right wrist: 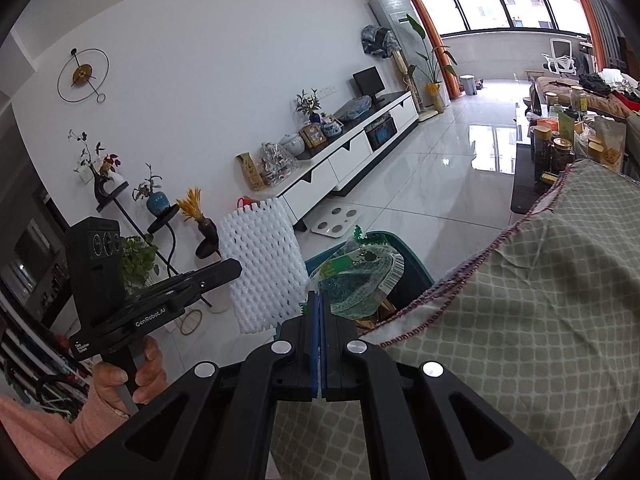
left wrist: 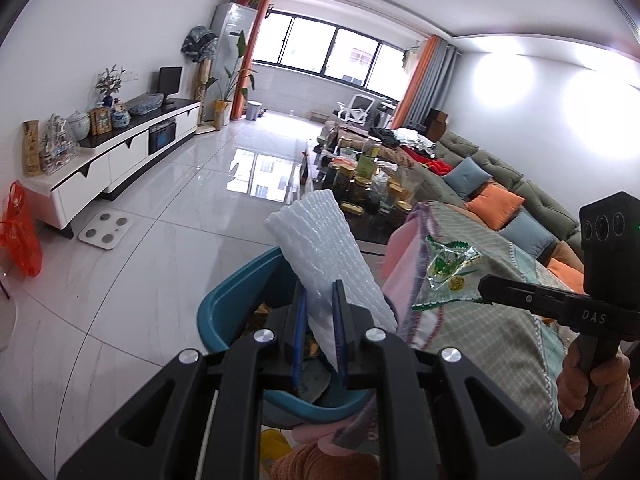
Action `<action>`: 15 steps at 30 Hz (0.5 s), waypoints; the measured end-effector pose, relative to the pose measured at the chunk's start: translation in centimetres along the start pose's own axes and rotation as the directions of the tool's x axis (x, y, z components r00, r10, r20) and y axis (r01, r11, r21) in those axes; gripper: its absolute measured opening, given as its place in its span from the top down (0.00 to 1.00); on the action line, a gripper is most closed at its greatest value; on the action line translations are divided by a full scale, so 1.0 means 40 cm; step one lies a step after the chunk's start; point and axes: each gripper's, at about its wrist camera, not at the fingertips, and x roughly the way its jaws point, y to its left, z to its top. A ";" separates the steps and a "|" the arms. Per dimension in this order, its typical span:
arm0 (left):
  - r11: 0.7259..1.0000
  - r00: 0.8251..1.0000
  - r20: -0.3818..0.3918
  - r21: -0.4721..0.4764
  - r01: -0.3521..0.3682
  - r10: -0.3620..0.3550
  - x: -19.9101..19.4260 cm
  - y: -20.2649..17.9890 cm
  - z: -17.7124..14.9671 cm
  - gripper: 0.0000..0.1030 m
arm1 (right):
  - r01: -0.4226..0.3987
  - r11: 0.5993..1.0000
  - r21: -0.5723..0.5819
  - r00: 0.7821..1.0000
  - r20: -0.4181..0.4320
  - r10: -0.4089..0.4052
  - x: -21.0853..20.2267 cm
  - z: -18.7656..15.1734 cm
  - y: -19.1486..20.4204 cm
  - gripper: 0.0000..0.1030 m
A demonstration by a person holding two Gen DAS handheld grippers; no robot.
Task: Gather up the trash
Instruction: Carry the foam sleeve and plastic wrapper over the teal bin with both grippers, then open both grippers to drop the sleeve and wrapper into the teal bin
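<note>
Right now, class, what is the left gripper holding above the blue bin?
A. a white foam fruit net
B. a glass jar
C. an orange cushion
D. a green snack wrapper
A: the left gripper is clamped on the white foam fruit net over the blue bin, while the right gripper pinches the green snack wrapper.

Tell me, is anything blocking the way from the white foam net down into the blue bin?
Nothing visible does. The left gripper holds the foam net right above the blue bin, whose open top already holds some trash.
</note>
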 end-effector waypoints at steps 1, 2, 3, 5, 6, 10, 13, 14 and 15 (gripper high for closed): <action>1.000 1.000 -0.005 -0.006 -0.007 0.006 0.005 0.007 -0.001 0.87 | 0.003 1.000 -0.001 1.000 -0.004 -0.003 0.008 0.002 0.001 0.99; 1.000 1.000 -0.009 -0.009 -0.011 0.011 0.009 0.009 -0.002 0.87 | 0.006 1.000 -0.003 1.000 -0.009 -0.006 0.016 0.004 0.004 0.99; 1.000 1.000 -0.015 -0.012 -0.019 0.019 0.016 0.013 -0.003 0.87 | 0.009 1.000 -0.005 1.000 -0.016 -0.009 0.025 0.008 0.004 0.99; 1.000 0.999 -0.025 -0.017 -0.025 0.024 0.030 0.020 -0.001 0.87 | 0.011 1.000 -0.008 0.999 -0.032 -0.012 0.045 0.014 0.007 0.99; 0.999 0.999 -0.034 -0.020 -0.032 0.031 0.039 0.022 -0.003 0.87 | 0.015 1.000 -0.010 0.999 -0.038 -0.016 0.053 0.015 0.008 0.99; 0.999 0.998 -0.056 -0.019 -0.043 0.042 0.069 0.037 -0.009 0.87 | 0.029 1.000 -0.012 0.997 -0.066 -0.030 0.086 0.015 0.009 0.99; 0.998 0.996 -0.077 -0.021 -0.054 0.053 0.093 0.040 -0.017 0.86 | 0.047 0.999 -0.010 0.995 -0.090 -0.047 0.113 0.016 0.008 0.99; 0.998 0.995 -0.087 -0.024 -0.056 0.054 0.101 0.041 -0.021 0.86 | 0.054 0.998 -0.011 0.994 -0.096 -0.055 0.120 0.017 0.008 0.99; 0.998 0.994 -0.093 -0.026 -0.055 0.053 0.108 0.044 -0.025 0.86 | 0.059 0.998 -0.010 0.993 -0.103 -0.060 0.128 0.019 0.006 0.99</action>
